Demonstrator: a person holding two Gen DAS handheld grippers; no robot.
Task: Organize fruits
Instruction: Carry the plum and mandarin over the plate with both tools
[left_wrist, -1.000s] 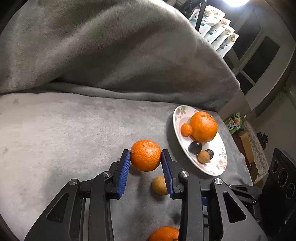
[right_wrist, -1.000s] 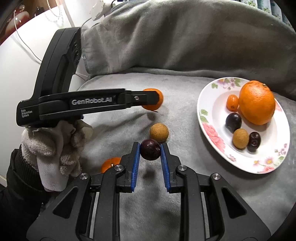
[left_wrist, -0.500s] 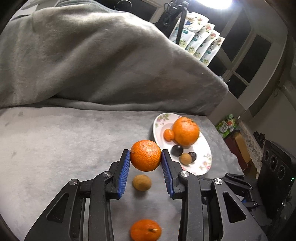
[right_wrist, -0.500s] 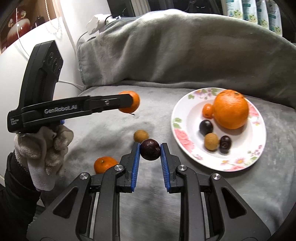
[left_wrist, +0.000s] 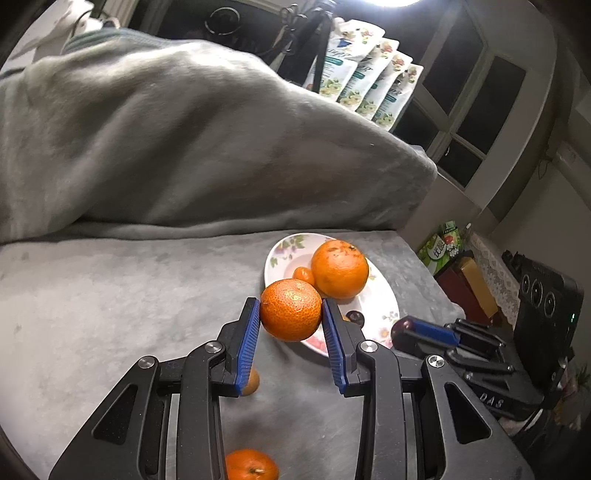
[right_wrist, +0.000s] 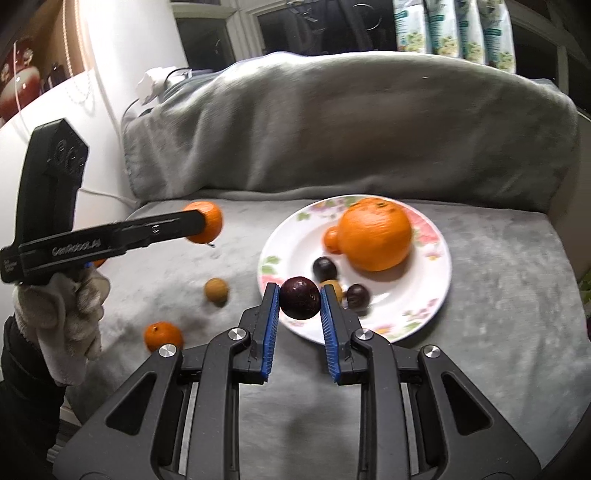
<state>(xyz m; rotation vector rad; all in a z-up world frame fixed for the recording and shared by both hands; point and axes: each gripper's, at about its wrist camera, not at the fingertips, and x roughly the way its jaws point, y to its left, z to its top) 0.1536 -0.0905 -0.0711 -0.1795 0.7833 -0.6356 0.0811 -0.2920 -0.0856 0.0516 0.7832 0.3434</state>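
Note:
My left gripper (left_wrist: 290, 319) is shut on an orange tangerine (left_wrist: 290, 309) and holds it in the air, left of the floral white plate (left_wrist: 384, 302). My right gripper (right_wrist: 299, 306) is shut on a dark plum (right_wrist: 299, 297) just over the plate's near rim (right_wrist: 436, 299). The plate holds a big orange (right_wrist: 375, 238), a small kumquat (right_wrist: 331, 240), two dark plums (right_wrist: 324, 268) and a tan longan (right_wrist: 332, 286). A loose longan (right_wrist: 217, 290) and a small tangerine (right_wrist: 163, 335) lie on the grey blanket. The left gripper shows in the right wrist view (right_wrist: 207, 221).
A tall hump of grey blanket (left_wrist: 184, 155) rises behind the plate. The blanket surface drops off at the right edge (left_wrist: 424, 258), with boxes and a black appliance (left_wrist: 546, 314) beyond. Packets (left_wrist: 365, 85) hang by the window.
Both grippers have risen and moved toward the plate with their fruit. The plum now hangs over the plate's near rim. The loose longan and small tangerine stayed on the blanket.

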